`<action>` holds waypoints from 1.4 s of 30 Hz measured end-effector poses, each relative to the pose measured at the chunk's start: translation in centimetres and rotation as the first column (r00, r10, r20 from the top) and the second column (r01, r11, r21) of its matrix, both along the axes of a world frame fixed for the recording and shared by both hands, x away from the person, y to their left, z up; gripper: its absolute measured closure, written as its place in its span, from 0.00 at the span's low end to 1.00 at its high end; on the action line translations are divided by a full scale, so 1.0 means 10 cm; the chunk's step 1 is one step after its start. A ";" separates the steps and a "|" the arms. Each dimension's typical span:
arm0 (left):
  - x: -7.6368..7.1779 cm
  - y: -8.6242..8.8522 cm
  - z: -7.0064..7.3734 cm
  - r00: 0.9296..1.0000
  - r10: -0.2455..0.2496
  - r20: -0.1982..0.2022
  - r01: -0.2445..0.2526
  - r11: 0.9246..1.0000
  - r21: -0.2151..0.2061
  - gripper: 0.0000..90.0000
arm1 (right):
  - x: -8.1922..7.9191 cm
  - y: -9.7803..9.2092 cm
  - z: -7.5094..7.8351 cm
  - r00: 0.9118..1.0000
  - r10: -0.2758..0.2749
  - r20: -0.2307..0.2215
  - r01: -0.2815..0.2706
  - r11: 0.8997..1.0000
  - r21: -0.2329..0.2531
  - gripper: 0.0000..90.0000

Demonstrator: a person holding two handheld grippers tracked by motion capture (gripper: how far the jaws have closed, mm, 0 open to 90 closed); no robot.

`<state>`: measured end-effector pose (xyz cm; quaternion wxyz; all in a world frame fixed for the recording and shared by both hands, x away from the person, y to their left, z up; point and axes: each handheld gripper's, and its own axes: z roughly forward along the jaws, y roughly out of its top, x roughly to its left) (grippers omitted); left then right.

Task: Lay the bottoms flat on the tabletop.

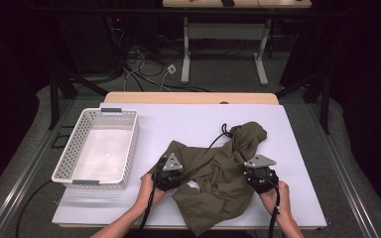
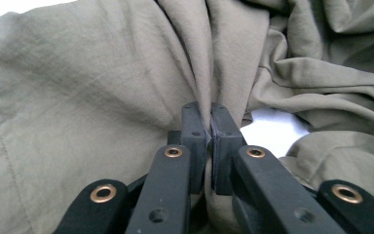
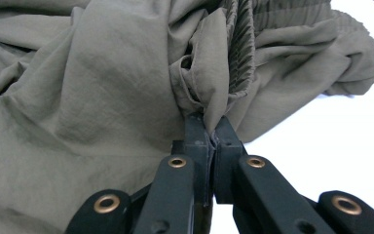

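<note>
An olive-green garment (image 1: 213, 173) lies crumpled on the white table cover, right of centre, with a black drawstring (image 1: 224, 130) at its far end. My left gripper (image 1: 169, 172) sits on the garment's left part and is shut on a fold of the fabric (image 2: 195, 73); its jaws (image 2: 209, 127) pinch the cloth tight. My right gripper (image 1: 260, 173) sits at the garment's right edge, shut on cloth beside the gathered elastic waistband (image 3: 241, 44), as its own view (image 3: 213, 130) shows.
A white perforated plastic basket (image 1: 74, 148) stands on the left of the table with nothing inside. The white table cover (image 1: 188, 124) stretches bare behind the garment. Beyond the table's far edge lie cables and another table's legs on the floor.
</note>
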<state>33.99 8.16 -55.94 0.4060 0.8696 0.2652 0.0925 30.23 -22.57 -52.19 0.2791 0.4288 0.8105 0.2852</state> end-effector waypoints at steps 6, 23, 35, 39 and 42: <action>-0.10 0.08 0.11 1.000 0.005 0.013 -0.004 0.999 -0.043 0.98 | -0.03 -0.07 0.03 1.000 -0.019 0.018 0.019 1.000 -0.005 0.99; -0.13 0.18 0.31 0.993 0.083 0.083 -0.081 0.996 -0.031 0.50 | -0.01 -0.10 0.01 0.999 -0.001 -0.040 0.001 1.000 0.013 0.75; 0.23 -0.07 0.25 0.993 0.111 0.043 -0.113 0.993 0.034 0.27 | 0.01 0.02 0.05 0.999 0.023 0.029 -0.024 0.999 0.042 0.68; 0.35 -0.23 0.15 0.994 0.106 0.005 -0.106 0.992 0.074 0.28 | 0.02 0.01 -0.01 0.999 0.036 0.005 -0.036 0.999 0.038 0.80; 0.39 -0.30 0.06 0.997 0.074 -0.026 -0.072 0.993 0.095 0.35 | 0.02 0.00 -0.02 0.999 0.039 0.004 -0.039 0.998 0.041 0.84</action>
